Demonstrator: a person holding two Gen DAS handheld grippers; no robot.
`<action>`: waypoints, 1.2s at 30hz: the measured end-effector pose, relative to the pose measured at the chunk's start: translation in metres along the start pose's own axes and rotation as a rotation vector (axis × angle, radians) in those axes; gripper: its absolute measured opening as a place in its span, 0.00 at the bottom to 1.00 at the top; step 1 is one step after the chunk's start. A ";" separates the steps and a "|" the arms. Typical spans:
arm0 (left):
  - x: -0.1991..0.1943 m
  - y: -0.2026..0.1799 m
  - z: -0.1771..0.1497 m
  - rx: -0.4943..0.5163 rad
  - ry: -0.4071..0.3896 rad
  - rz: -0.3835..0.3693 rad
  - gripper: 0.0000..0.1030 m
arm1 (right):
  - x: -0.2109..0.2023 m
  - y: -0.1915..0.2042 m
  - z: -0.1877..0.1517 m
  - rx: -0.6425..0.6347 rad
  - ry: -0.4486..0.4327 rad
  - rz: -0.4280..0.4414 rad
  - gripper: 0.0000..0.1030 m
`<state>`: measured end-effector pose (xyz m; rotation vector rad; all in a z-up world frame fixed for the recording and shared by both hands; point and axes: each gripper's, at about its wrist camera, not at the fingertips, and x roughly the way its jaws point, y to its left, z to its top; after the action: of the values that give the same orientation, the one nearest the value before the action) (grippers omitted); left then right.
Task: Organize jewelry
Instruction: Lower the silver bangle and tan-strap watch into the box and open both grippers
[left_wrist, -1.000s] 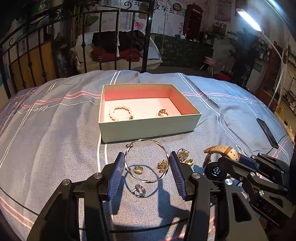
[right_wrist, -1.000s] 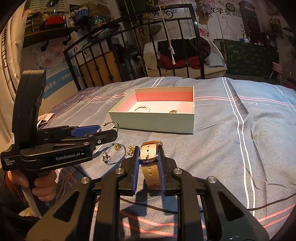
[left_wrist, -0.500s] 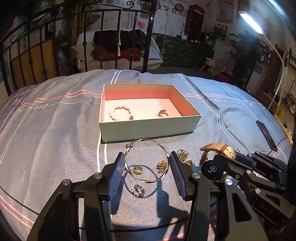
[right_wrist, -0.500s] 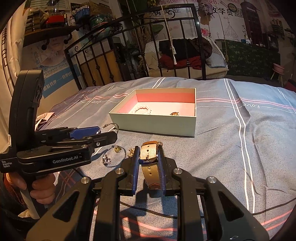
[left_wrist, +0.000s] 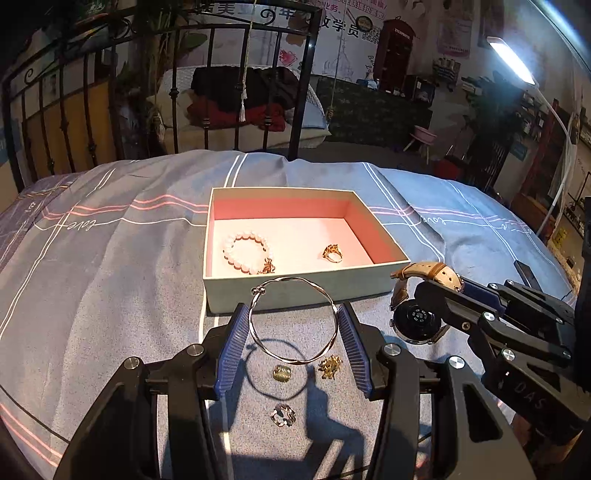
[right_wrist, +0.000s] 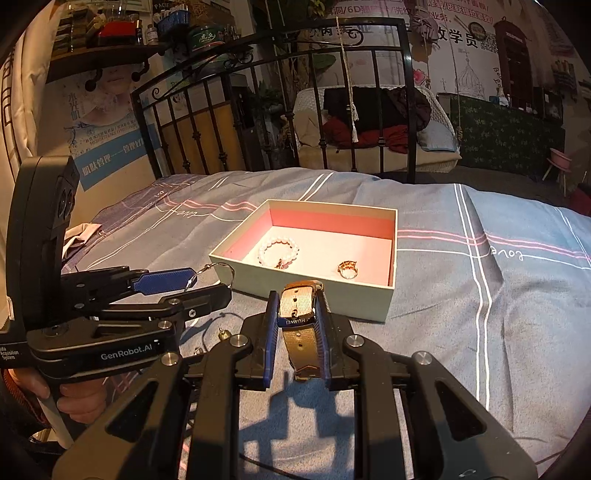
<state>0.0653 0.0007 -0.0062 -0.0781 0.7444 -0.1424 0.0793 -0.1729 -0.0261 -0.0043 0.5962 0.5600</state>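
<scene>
My left gripper (left_wrist: 293, 314) is shut on a thin silver bangle (left_wrist: 291, 279), held just above the bed with its shadow on the cover. A pale open box (left_wrist: 295, 293) with a pink lining lies right beyond it, with a pearl bracelet (left_wrist: 245, 235) and a gold ring (left_wrist: 332, 254) inside. My right gripper (right_wrist: 295, 306) is shut on the tan strap of a watch (right_wrist: 299, 314). In the left wrist view the watch (left_wrist: 417, 321) hangs beside the box's near right corner. Three small pieces lie under the bangle: a gold bead (left_wrist: 282, 373), a gold charm (left_wrist: 330, 366) and a silver ring (left_wrist: 283, 415).
The grey striped bed cover (left_wrist: 110, 277) spreads all round the box. A black iron bed frame (left_wrist: 295, 74) stands behind. A dark phone (left_wrist: 526, 267) lies at the right edge. A person's hand (right_wrist: 74, 402) grips the left handle. A lamp (left_wrist: 509, 59) shines at the upper right.
My right gripper has lifted the watch and carried it closer to the box's near right corner. The left gripper and the bangle have stayed put.
</scene>
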 end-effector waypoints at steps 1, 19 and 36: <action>0.001 0.001 0.004 -0.003 -0.007 0.000 0.47 | 0.002 0.000 0.005 -0.007 -0.005 -0.001 0.19; 0.033 0.004 0.070 -0.021 -0.086 0.046 0.47 | 0.045 -0.016 0.080 -0.055 -0.046 -0.041 0.19; 0.087 0.015 0.072 -0.046 0.019 0.092 0.47 | 0.098 -0.041 0.065 -0.005 0.066 -0.071 0.19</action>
<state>0.1788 0.0033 -0.0140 -0.0858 0.7691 -0.0387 0.2008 -0.1484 -0.0303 -0.0484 0.6568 0.4938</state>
